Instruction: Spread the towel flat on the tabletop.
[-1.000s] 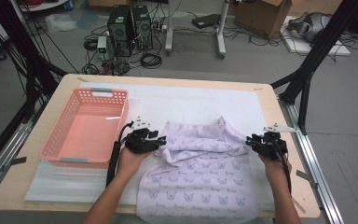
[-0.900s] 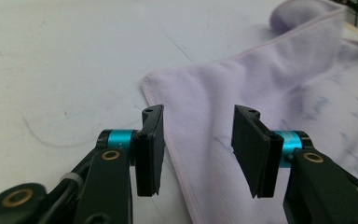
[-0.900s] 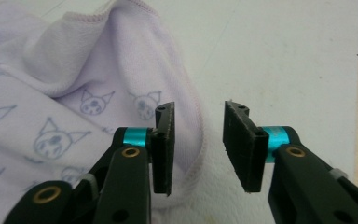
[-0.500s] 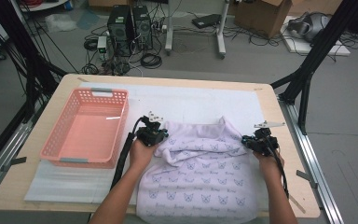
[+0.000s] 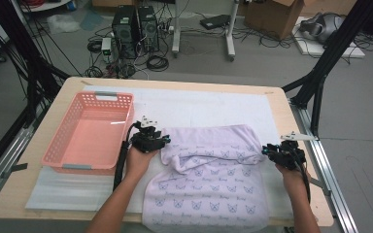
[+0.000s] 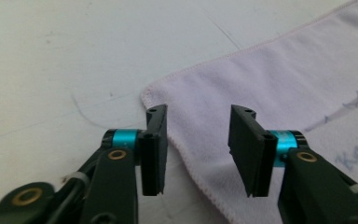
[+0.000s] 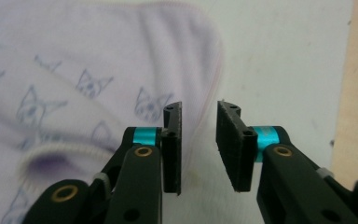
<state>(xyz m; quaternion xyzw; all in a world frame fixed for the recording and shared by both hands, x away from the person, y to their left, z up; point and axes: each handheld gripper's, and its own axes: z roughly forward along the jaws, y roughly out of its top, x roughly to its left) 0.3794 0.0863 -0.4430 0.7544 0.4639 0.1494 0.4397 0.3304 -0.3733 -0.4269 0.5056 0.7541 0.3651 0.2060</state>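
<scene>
Jaws of left gripper (image 6: 196,151) parted wide, straddling the towel (image 5: 209,174) corner hem, nothing pinched. Right gripper (image 7: 199,149) parted narrower, over the towel's edge, likewise empty. Probably set at the fold's two ends to flatten it. Towel on white mat (image 5: 204,107), centre; pink basket (image 5: 65,150) at nine o'clock.

Basket (image 5: 90,133) left of towel (image 5: 209,179), both on table (image 5: 281,116).

From above our side we look forward and down over the whole bench (image 5: 184,90). Each gripper camera sits close, low over the lilac towel (image 5: 209,174), which all three views share.
</scene>
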